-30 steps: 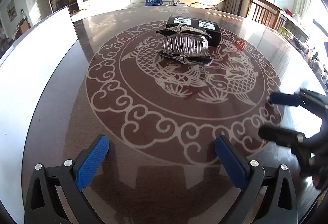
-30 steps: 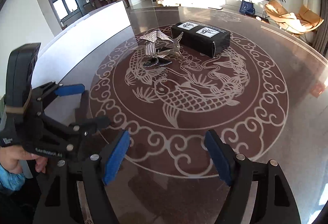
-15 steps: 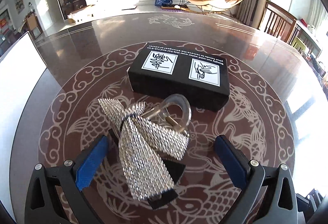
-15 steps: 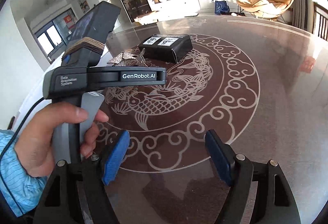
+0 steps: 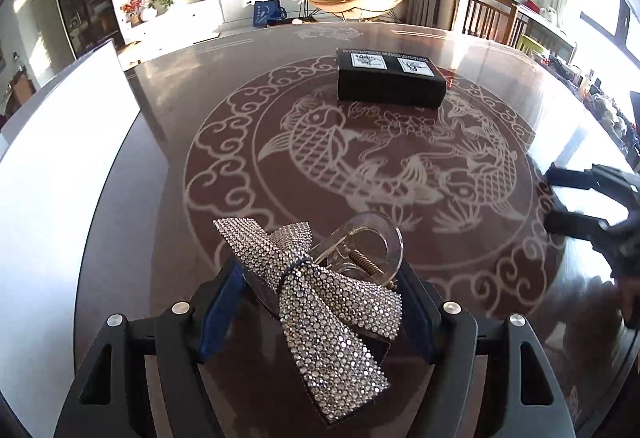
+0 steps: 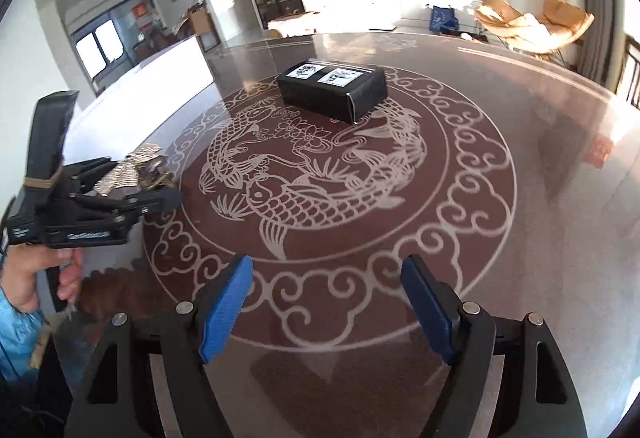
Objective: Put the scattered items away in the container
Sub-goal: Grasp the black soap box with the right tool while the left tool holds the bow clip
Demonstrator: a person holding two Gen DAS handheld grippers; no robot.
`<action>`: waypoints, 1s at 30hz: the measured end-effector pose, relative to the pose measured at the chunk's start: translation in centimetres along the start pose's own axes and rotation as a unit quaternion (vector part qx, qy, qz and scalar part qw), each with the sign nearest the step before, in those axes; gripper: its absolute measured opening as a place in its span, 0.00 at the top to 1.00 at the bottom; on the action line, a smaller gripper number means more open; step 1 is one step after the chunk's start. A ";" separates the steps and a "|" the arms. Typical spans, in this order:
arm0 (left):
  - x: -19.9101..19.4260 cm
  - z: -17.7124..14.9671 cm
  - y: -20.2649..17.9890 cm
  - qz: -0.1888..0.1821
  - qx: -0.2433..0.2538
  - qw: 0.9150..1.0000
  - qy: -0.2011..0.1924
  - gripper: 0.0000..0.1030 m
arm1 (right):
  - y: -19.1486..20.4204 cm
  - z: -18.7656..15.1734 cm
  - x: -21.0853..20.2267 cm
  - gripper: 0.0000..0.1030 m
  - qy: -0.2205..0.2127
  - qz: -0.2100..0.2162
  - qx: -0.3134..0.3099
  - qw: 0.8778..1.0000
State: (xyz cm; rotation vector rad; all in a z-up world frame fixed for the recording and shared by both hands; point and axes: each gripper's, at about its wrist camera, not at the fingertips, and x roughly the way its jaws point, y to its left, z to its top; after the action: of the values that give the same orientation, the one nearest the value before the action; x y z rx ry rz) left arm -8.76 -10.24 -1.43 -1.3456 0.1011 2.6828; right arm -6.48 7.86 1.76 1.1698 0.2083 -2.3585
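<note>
A rhinestone bow hair clip (image 5: 332,318) with a clear plastic claw sits between the blue pads of my left gripper (image 5: 318,298). The jaws are closing and the pads touch its sides. It is held over the near part of the round patterned table (image 5: 400,165), well away from the black box (image 5: 390,81). In the right wrist view the same left gripper (image 6: 132,193) carries the sparkling clip (image 6: 132,169) at the left, with a hand (image 6: 32,278) on its handle. My right gripper (image 6: 326,270) is open over the table's scroll border with nothing between its fingers.
The black box (image 6: 332,89) with two white labels lies on the far side of the fish pattern. A large white flat-sided panel or box (image 5: 60,157) stands along the table's left edge. Wooden chairs (image 5: 488,13) stand at the far right.
My left gripper reached the bow clip beside the black box, closed on it and drew it back toward the near side. The right gripper stayed open and shifted slightly.
</note>
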 end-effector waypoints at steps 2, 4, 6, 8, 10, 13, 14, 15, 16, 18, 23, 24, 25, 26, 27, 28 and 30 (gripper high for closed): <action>-0.4 -0.7 0.7 -0.001 -0.004 1.000 -0.003 0.31 | -0.1 2.6 1.8 0.24 0.003 -0.035 -0.054 0.998; -0.4 -0.8 0.6 0.003 -0.001 1.000 -0.004 0.31 | 0.1 5.6 3.7 0.24 -0.003 -0.036 -0.102 0.994; -0.3 -0.9 0.7 0.003 -0.004 1.000 -0.005 0.31 | 0.7 8.4 5.5 0.24 0.001 -0.028 -0.147 0.989; -0.4 -1.0 0.8 0.004 -0.006 1.000 -0.006 0.31 | 1.6 10.9 6.8 0.24 -0.001 -0.036 -0.189 0.981; -0.4 -1.1 0.8 0.005 -0.006 1.000 -0.007 0.31 | 2.3 12.9 7.9 0.24 -0.008 -0.031 -0.224 0.974; -0.2 -0.5 0.5 0.004 -0.005 1.000 -0.007 0.31 | 2.8 14.8 11.0 0.24 0.029 -0.030 -0.247 0.968; -0.1 -0.4 0.5 0.003 -0.005 1.000 -0.007 0.31 | 2.8 15.2 12.3 0.24 0.057 -0.031 -0.242 0.968; -0.1 -0.3 0.4 0.003 -0.005 1.000 -0.007 0.31 | 2.5 15.7 12.7 0.25 0.058 -0.019 -0.220 0.974; -0.1 -0.3 0.4 0.003 -0.005 1.000 -0.007 0.31 | 2.2 16.1 13.0 0.26 0.069 -0.013 -0.199 0.977; 0.0 -0.3 0.3 0.004 -0.005 1.000 -0.007 0.31 | 2.2 15.9 12.8 0.30 0.069 -0.018 -0.172 0.983; 0.0 -0.2 0.3 0.006 -0.006 1.000 -0.006 0.31 | 2.7 10.6 9.2 0.42 0.045 -0.023 -0.118 0.992; -0.1 -0.2 0.3 0.007 -0.007 1.000 -0.006 0.31 | 3.1 9.0 8.1 0.42 0.038 -0.021 -0.107 0.993; -0.1 -0.2 0.2 0.010 -0.007 1.000 -0.007 0.31 | 3.3 7.2 6.8 0.42 0.032 -0.017 -0.093 0.995; -0.2 -0.3 0.2 0.013 -0.008 1.000 -0.006 0.31 | 3.6 5.5 5.5 0.42 0.027 -0.013 -0.080 0.996; -0.4 -0.4 0.1 0.011 -0.013 1.000 -0.006 0.32 | 3.8 3.8 4.2 0.42 0.022 -0.009 -0.067 0.997; -0.7 -0.7 0.2 0.004 -0.024 1.000 -0.008 0.32 | 4.1 2.3 2.9 0.42 0.018 0.000 -0.052 0.998; -2.0 -1.8 0.4 -0.023 -0.066 0.997 -0.017 0.32 | 4.4 -0.4 0.3 0.42 0.003 0.025 -0.012 1.000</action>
State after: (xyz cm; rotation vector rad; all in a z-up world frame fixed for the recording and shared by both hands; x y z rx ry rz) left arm -6.20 -11.03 -0.95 -1.3205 -0.1129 2.7134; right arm -4.18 4.03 1.65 1.1579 0.2073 -2.3037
